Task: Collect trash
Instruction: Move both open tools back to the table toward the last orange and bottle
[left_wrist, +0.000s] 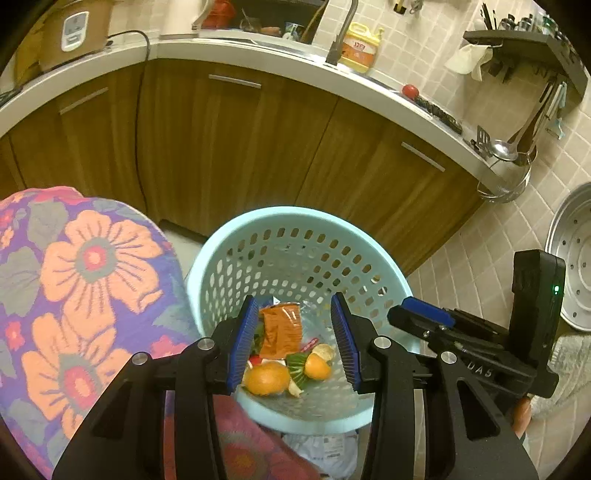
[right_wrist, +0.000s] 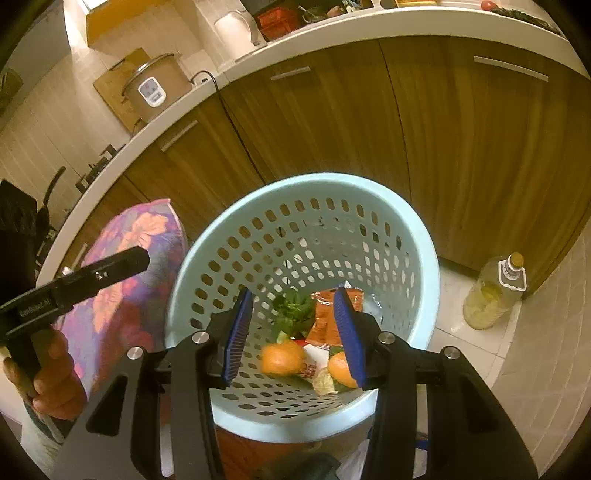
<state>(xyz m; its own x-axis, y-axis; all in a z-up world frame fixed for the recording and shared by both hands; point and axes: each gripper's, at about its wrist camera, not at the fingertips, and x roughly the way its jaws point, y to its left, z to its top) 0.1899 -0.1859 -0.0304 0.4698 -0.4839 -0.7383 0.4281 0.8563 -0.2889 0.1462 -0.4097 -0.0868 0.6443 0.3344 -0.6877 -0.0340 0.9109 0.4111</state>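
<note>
A light blue perforated basket (left_wrist: 295, 221) stands on the floor before the wooden cabinets; it also shows in the right wrist view (right_wrist: 306, 192). Inside lie an orange snack wrapper (left_wrist: 282, 328), orange peel pieces (left_wrist: 267, 378), green leaves (right_wrist: 293, 310) and other scraps. The wrapper (right_wrist: 325, 317) and peel (right_wrist: 282, 358) also show in the right wrist view. My left gripper (left_wrist: 293, 343) is open and empty above the basket. My right gripper (right_wrist: 295, 336) is open and empty above the basket too; it shows at the right of the left wrist view (left_wrist: 428, 314).
A flowered cushion (left_wrist: 85, 280) sits left of the basket. A bottle of yellow liquid (right_wrist: 493, 295) stands on the tiled floor at the right. The countertop (left_wrist: 258, 55) above holds a rice cooker (right_wrist: 155, 88), a kettle and a yellow jug. A metal steamer tray (left_wrist: 576, 258) leans at the right.
</note>
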